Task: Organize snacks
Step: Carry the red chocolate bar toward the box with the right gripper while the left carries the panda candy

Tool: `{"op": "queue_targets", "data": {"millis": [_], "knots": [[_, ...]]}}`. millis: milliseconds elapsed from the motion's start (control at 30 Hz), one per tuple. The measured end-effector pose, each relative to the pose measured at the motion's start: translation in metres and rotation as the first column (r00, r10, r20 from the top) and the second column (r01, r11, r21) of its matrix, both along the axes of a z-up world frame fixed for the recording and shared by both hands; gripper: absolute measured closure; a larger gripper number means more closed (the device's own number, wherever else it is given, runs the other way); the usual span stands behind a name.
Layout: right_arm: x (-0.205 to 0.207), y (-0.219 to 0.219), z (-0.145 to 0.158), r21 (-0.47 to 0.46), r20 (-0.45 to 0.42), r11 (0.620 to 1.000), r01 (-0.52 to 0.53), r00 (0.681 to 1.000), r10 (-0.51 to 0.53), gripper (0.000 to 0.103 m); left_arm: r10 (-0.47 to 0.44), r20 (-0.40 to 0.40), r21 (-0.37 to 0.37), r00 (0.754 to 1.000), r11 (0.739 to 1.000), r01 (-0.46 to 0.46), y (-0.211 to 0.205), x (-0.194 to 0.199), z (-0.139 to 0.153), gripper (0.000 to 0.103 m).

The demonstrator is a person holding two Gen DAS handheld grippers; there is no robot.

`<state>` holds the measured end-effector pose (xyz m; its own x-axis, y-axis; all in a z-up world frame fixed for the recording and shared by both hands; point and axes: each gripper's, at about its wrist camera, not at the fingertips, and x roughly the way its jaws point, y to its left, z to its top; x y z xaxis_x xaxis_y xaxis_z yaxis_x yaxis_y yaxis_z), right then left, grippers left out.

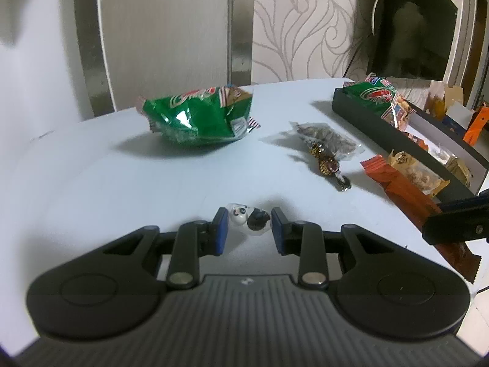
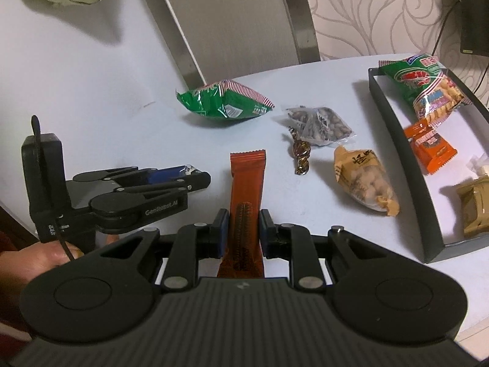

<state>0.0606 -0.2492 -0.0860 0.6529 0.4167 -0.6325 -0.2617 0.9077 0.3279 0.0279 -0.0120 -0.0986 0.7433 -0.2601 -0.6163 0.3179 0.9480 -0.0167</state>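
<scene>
Right wrist view: right tool [image 2: 244, 232] clamped on a long orange-red snack bar [image 2: 247, 183], far end pointing out over the pale table [image 2: 107, 98]. Black tray [image 2: 406, 177] off to the right, holding a green-and-red snack bag [image 2: 423, 87] at the far end, then a small orange packet [image 2: 431, 148], then a tan packet [image 2: 475, 211] nearest. Loose on the table beside the tray: peanut pouch [image 2: 365, 183], clear bag of seeds [image 2: 319, 124], two brown wrapped candies [image 2: 301, 154], and another green bag [image 2: 223, 102] well apart, further left. Left wrist view: left tool [image 1: 249, 227] narrow, closed on a little panda-print candy [image 1: 249, 220], low over the table. Same tray at the right edge there.
</scene>
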Motion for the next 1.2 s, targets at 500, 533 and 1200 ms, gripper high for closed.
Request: {"op": "queue_targets", "data": {"millis": [500, 533, 1200], "knots": [[-0.019, -0.035, 0.025, 0.057, 0.051, 0.996, 0.073, 0.996, -0.076, 0.078, -0.084, 0.046, 0.003, 0.995, 0.996, 0.084, -0.039, 0.004, 0.021, 0.070], [-0.021, -0.038, 0.026, 0.059, 0.053, 0.995, 0.077, 0.995, -0.080, 0.078, -0.091, 0.050, 0.003, 0.995, 0.996, 0.091, -0.043, 0.005, 0.022, 0.070], [-0.054, -0.102, 0.049, 0.077, 0.100, 0.968, 0.238, 0.964, -0.245, 0.078, -0.273, 0.101, -0.023, 0.957, 0.961, 0.276, -0.134, 0.009, 0.050, 0.069]]}}
